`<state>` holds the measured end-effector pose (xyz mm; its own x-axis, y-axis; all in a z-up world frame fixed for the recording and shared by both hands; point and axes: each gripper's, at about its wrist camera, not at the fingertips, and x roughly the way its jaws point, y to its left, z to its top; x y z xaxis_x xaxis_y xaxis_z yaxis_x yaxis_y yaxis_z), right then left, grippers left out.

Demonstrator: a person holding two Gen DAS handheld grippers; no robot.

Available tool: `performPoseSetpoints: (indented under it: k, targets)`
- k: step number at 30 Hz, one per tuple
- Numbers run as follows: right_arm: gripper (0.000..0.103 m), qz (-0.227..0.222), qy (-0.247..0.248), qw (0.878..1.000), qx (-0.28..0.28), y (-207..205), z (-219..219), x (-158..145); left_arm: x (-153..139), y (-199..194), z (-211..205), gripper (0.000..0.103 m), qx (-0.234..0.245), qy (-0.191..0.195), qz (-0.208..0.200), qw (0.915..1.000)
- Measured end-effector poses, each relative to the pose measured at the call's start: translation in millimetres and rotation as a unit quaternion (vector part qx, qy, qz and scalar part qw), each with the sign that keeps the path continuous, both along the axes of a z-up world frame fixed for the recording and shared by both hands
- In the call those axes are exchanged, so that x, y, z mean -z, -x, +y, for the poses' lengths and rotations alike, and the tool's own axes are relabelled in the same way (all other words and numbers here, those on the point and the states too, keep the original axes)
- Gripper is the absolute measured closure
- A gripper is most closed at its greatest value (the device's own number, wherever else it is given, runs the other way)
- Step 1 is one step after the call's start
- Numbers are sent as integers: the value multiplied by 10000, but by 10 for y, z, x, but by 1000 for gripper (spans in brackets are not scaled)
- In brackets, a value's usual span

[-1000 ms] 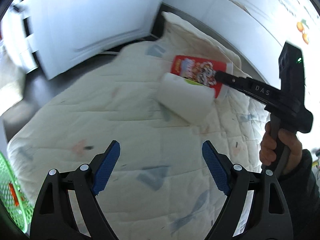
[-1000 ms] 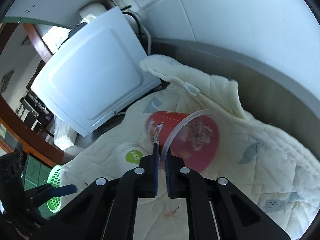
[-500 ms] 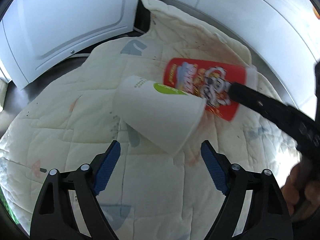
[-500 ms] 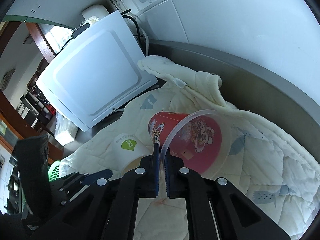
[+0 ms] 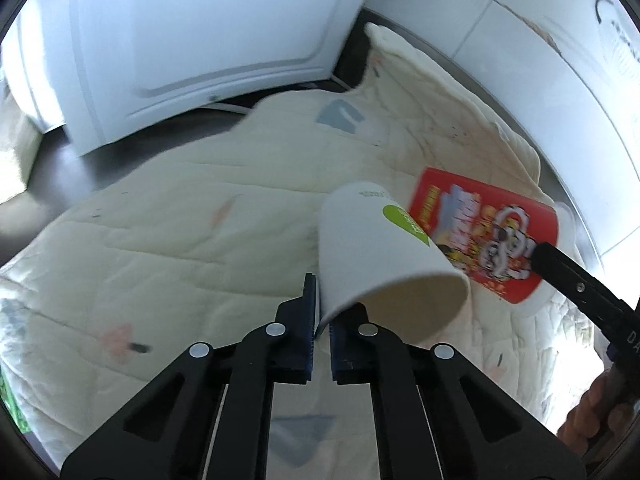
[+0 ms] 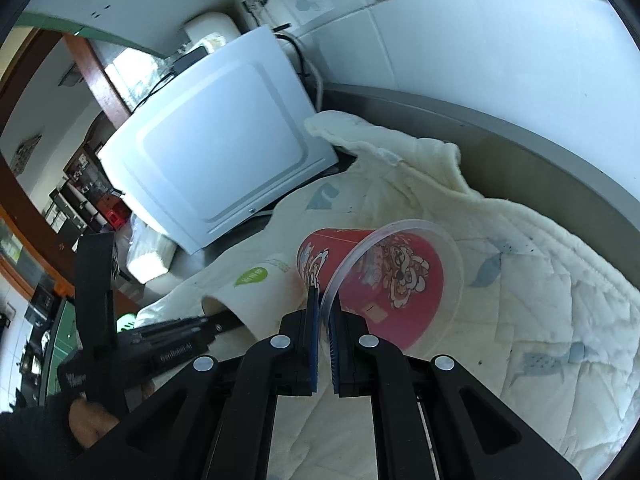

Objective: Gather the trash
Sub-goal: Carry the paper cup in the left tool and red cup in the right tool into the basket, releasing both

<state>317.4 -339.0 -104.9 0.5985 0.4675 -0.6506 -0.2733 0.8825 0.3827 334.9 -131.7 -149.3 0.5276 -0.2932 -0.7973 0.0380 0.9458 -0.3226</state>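
My left gripper (image 5: 322, 312) is shut on the rim of a white paper cup (image 5: 376, 248) with a green label, which lies on its side with its mouth towards me. The cup also shows in the right wrist view (image 6: 256, 292). My right gripper (image 6: 323, 308) is shut on the clear rim of a red plastic cup (image 6: 384, 280) with cartoon print, held on its side just right of the white cup. The red cup shows in the left wrist view (image 5: 484, 232), with the right gripper's finger on its rim.
Both cups are over a cream quilted blanket (image 5: 180, 240) spread on a dark counter. A white appliance (image 6: 216, 164) stands at the back. A tiled wall (image 6: 480, 40) runs along the right. A green basket (image 6: 128, 320) is at the far left.
My left gripper has closed on the white cup's rim; it was open half a second ago. The right gripper keeps its hold on the red cup.
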Motion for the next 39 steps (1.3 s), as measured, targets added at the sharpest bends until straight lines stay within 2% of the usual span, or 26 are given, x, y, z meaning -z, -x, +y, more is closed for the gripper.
performPoseSetpoints:
  k: [11,19,24,29,34,39]
  targets:
    - [98,-192,58,9987,-460,487,424,-223,-207,665,768,101,-272,93,-218,9993]
    - [98,-288,45,9908,-1320,795,1153,-381,-451,1373,1680,101,-950,123,-488,9942]
    - [98,-322,18,9807,-1927,899,1760,-434,-554,1805,2373,101,-1555,-14,-573,9862]
    - [98,-306,-19,9668,-2537,982,2500,-455,-525,2179,3047,101,-2181,-209,-497,9744]
    - [98,-209,-43,9505,-3100,1089,3294,-428,-348,2412,3660,101,-2732,-360,-294,9608]
    - [98,-30,115,9372,-3487,1156,4004,-244,-70,2525,4086,101,-3029,-418,39,9521]
